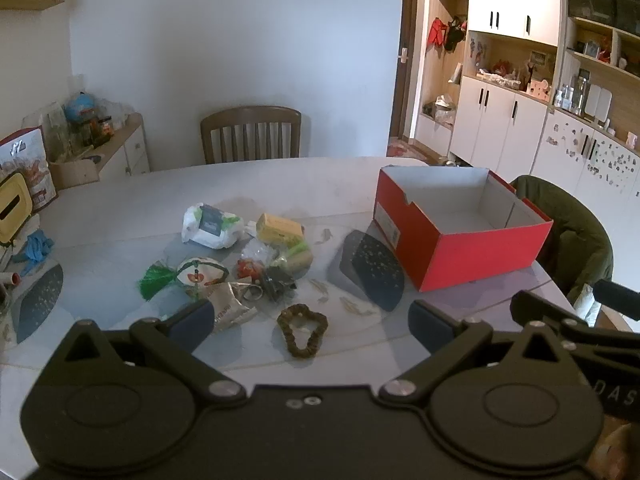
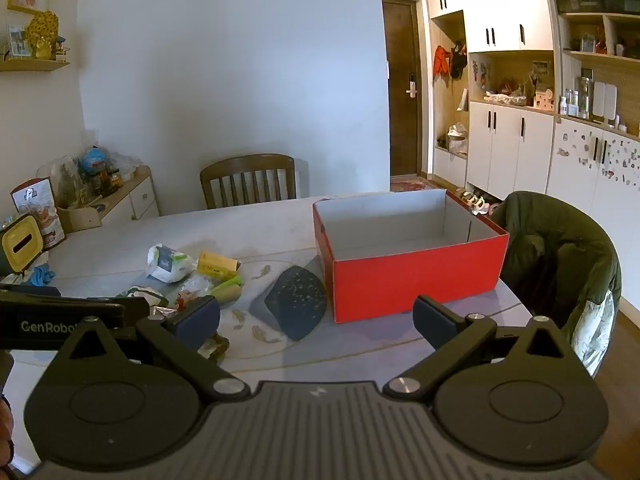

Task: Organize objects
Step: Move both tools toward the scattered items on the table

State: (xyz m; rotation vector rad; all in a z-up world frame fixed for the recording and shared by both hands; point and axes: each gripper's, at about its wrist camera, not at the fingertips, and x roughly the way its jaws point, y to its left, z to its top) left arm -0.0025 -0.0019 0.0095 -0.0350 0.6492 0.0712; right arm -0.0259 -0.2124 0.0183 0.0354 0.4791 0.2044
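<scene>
red box (image 1: 476,256): cardboard, rectangular, lidless, white inside, nothing in it, stood on table (image 1: 120,208) | clutter pile (image 1: 244,252) and braided loop (image 1: 302,330) lay left of box | left gripper (image 1: 312,326), right gripper (image 2: 316,320): fingers spread wide, held nothing

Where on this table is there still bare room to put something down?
The far stretch of table between the wooden chair and the clutter pile is bare. So is the near strip in front of the red box, and the box's inside is empty. It is crowded left of the dark mat, around the bead bracelet.
</scene>
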